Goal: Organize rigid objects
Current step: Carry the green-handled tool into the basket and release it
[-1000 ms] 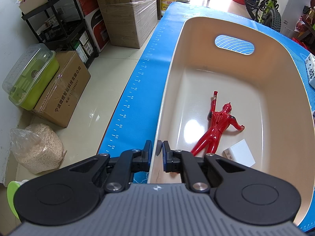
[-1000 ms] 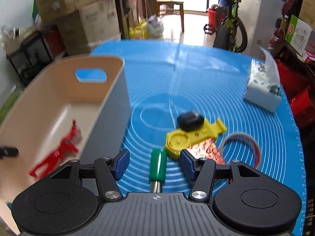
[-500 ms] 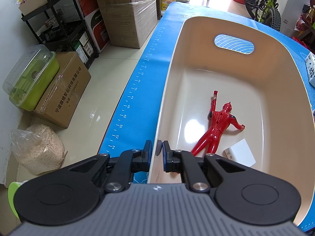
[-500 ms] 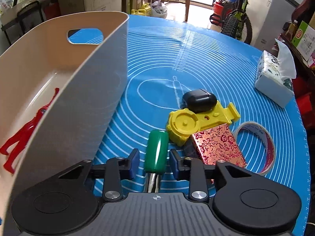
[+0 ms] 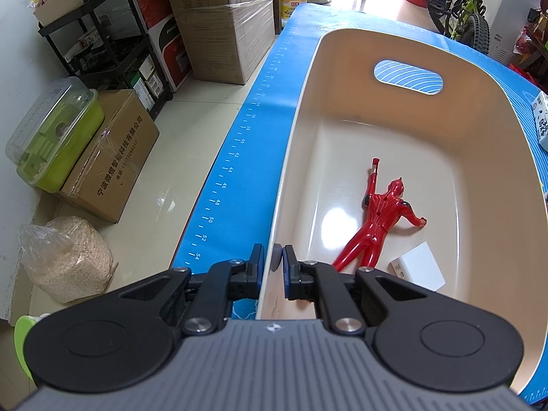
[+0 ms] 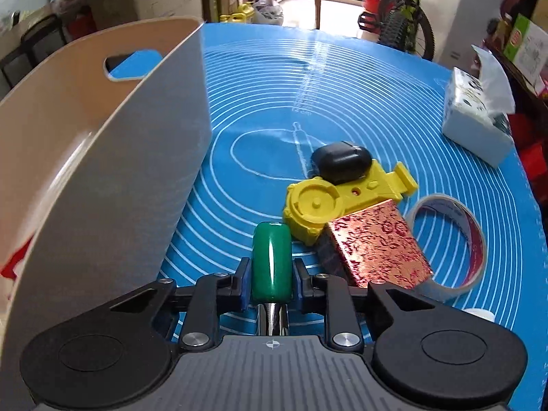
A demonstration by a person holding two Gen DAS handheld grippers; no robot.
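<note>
My left gripper (image 5: 274, 263) is shut on the near rim of the beige plastic bin (image 5: 496, 157). Inside the bin lie a red toy figure (image 5: 376, 219) and a small white box (image 5: 419, 270). My right gripper (image 6: 271, 275) is shut on the green handle of a screwdriver (image 6: 271, 260), low over the blue mat just right of the bin's grey outer wall (image 6: 137, 188). Ahead of it lie a yellow plastic toy part (image 6: 328, 205), a black earbud case (image 6: 342, 162), a red patterned box (image 6: 376, 250) and a roll of tape (image 6: 455, 239).
A tissue pack (image 6: 479, 120) sits at the mat's far right. The blue mat (image 6: 342, 85) stretches ahead. Left of the table are cardboard boxes (image 5: 113, 157), a green-lidded container (image 5: 51, 137), a sack of grain (image 5: 65, 257) and a black shelf (image 5: 113, 44). Bicycles stand at the back.
My right gripper moved in on the green screwdriver handle and closed on it. My left gripper kept its grip on the bin rim.
</note>
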